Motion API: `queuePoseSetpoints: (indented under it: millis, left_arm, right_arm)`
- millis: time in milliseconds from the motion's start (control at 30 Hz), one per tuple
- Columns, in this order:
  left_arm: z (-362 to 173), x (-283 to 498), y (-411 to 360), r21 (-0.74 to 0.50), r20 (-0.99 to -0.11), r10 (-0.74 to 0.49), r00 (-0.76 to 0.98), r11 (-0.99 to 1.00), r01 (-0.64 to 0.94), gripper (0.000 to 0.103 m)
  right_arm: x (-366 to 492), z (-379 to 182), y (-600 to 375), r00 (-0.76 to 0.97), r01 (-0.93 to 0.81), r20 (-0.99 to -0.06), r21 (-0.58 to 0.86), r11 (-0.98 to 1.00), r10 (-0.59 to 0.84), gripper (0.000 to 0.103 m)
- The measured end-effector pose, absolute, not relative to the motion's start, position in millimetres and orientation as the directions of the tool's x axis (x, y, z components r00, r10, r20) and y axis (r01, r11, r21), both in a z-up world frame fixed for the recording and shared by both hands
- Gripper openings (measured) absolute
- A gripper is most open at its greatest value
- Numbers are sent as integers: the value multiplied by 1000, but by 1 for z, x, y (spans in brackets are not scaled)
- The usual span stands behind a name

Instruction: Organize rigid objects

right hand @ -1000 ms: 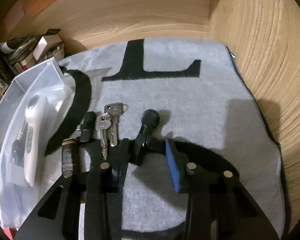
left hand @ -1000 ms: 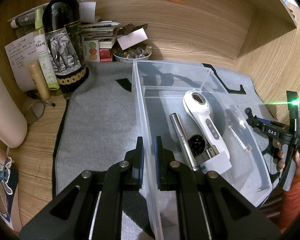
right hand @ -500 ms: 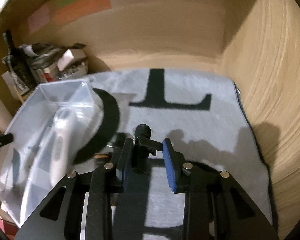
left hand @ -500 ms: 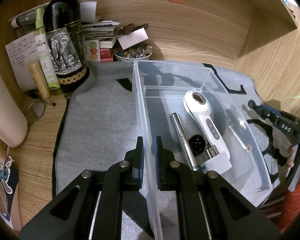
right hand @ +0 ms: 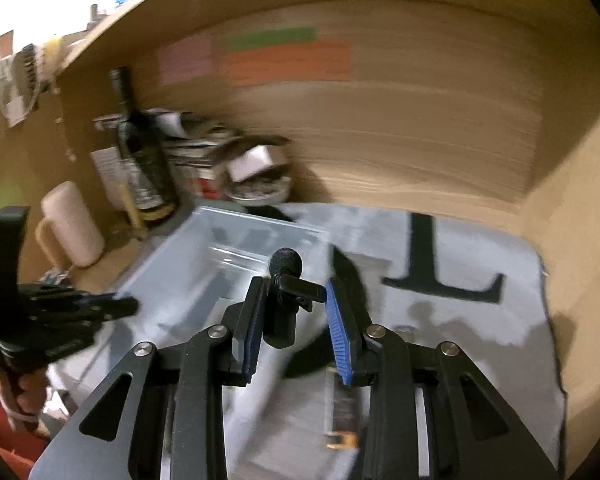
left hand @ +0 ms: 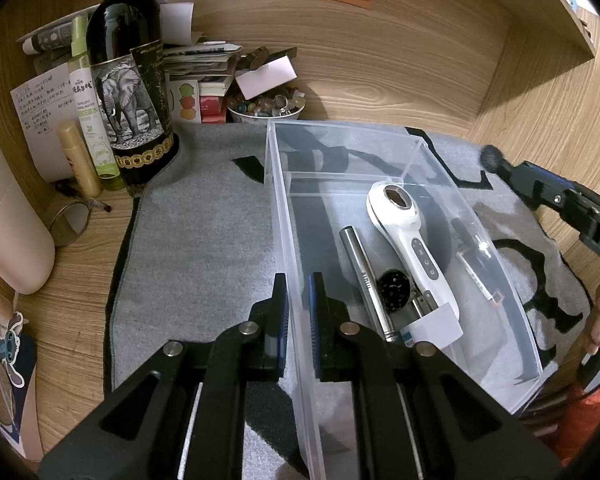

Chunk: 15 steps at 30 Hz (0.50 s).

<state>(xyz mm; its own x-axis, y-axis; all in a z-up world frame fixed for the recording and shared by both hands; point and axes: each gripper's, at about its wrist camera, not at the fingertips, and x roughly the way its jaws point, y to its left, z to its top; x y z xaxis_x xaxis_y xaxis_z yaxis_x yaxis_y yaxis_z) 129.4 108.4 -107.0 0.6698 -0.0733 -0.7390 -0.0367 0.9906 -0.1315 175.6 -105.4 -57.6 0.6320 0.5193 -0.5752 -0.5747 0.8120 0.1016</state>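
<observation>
- Right gripper: holds a small black clip-on microphone, body pinched between the blue pads, foam ball sticking out just past the fingertips. Its jaws have just been closing; they stand narrow, with the mic between them and its clip arm reaching across to the far pad.
- The mic is carried in the air; the clear plastic bin lies ahead and to the left of this gripper, the grey mat below. View is blurred, so contact on the right-hand pad cannot be told for sure.
- Left gripper: jaws nearly together, clamped on the near left wall of the clear plastic bin, one finger outside, one inside. Reads as steadying the bin.
- In the bin, ahead and right of the left gripper: white handheld device, metal tube, a round black piece.
- Handling judgement: mic looks light, stiff plastic, smooth sides, so likely to swivel in a narrow pinch. Foam tip is soft, poor place to grip. Clip is a sprung part; better to hold the flat body below it.
- Small and top-heavy in the pinch; a low release inside the bin seems safer than a drop.
- Keys and other small things on the mat are not clearly seen now.
</observation>
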Motion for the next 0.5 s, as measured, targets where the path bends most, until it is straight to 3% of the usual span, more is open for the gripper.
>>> queuePoseSetpoints:
  millis: [400,500]
  left_arm:
    - [-107,129,107,-128,-739,-72,670,991,-34,9]
    - [-107,129,107,-130,-739,-74,669,991,-35,9]
  right_arm:
    - [180,-92,-43,476,-661,-722,82,746,501,28]
    - [182,-94,-47,460,-651,-728,112,751,507,34]
